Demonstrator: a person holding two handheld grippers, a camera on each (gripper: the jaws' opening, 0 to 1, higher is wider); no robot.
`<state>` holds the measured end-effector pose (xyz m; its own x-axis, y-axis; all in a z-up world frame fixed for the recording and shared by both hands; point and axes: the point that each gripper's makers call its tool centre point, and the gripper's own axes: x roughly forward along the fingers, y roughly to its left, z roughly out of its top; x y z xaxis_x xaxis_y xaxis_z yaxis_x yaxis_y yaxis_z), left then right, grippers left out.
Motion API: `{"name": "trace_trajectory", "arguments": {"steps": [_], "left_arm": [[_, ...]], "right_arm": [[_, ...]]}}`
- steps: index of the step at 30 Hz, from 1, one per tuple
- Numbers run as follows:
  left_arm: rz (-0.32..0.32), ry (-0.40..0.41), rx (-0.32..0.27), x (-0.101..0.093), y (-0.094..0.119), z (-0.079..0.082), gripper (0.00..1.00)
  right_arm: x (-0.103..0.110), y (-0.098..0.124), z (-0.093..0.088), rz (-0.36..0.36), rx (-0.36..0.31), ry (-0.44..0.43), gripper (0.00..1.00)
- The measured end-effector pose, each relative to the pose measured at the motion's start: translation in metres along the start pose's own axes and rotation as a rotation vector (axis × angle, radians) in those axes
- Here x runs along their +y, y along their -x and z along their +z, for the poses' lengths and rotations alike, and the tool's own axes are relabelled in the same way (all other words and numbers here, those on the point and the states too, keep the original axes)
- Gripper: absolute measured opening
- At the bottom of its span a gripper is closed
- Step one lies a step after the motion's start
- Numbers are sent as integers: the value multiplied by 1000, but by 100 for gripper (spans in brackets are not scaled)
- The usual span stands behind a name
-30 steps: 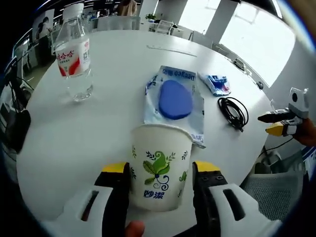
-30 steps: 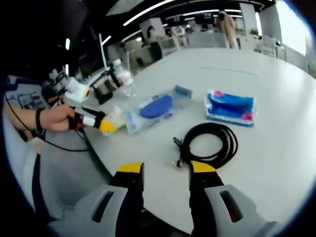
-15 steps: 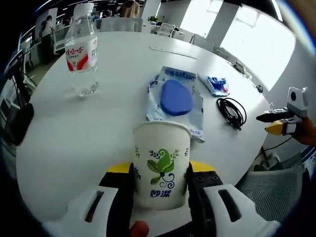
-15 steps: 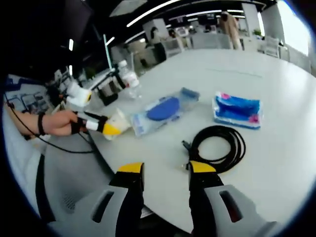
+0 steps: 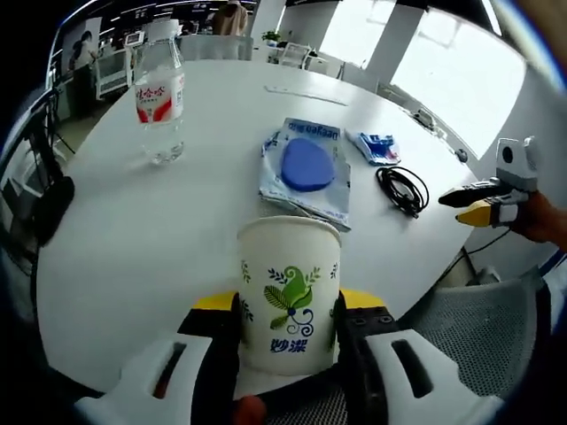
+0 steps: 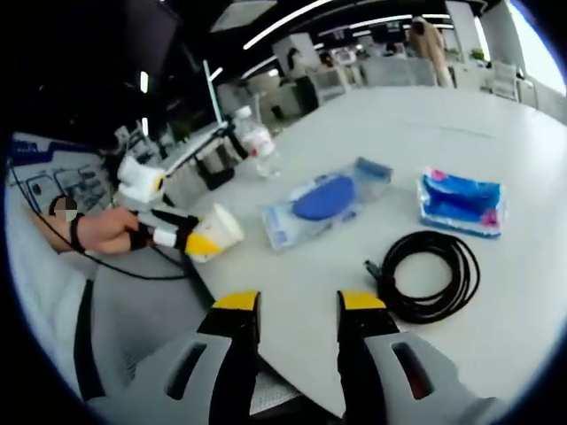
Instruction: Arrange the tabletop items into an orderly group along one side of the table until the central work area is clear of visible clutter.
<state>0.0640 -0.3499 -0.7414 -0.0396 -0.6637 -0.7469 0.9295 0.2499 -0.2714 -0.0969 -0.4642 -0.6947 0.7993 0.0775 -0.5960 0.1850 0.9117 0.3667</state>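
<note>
My left gripper (image 5: 285,312) is shut on a white paper cup (image 5: 288,292) with a green leaf print, held upright at the near edge of the round white table (image 5: 133,230). That cup (image 6: 217,235) and the left gripper (image 6: 182,239) also appear at the left of the right gripper view. On the table lie a clear bag with a blue oval object (image 5: 307,166), a blue tissue pack (image 5: 378,147), a coiled black cable (image 5: 400,189) and a water bottle (image 5: 160,102). My right gripper (image 6: 288,305) is open over the table edge, with the cable (image 6: 434,276) ahead to its right.
A mesh office chair (image 5: 496,336) stands beside the table at the lower right of the left gripper view. A black bag (image 5: 49,199) hangs at the table's left edge. Desks, chairs and people fill the room beyond.
My left gripper has closed on the cup and drawn it back to the table edge. The right gripper has shifted left, so the cable now lies further right in its view.
</note>
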Motion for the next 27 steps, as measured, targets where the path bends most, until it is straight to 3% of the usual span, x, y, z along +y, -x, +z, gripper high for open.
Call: {"name": "trace_trajectory", "arguments": {"steps": [8, 16, 22, 27], "left_arm": [[-34, -53, -24, -16, 6, 16, 42], [-82, -161, -13, -42, 2, 25, 42], [-108, -241, -2, -58, -2, 31, 42], [-139, -279, 1, -73, -4, 35, 42]], "right_arm": [[16, -9, 11, 49, -4, 13, 30], [29, -15, 43, 98, -57, 16, 30], [43, -24, 52, 151, -57, 26, 30], [53, -31, 44, 181, -6, 76, 30]]}}
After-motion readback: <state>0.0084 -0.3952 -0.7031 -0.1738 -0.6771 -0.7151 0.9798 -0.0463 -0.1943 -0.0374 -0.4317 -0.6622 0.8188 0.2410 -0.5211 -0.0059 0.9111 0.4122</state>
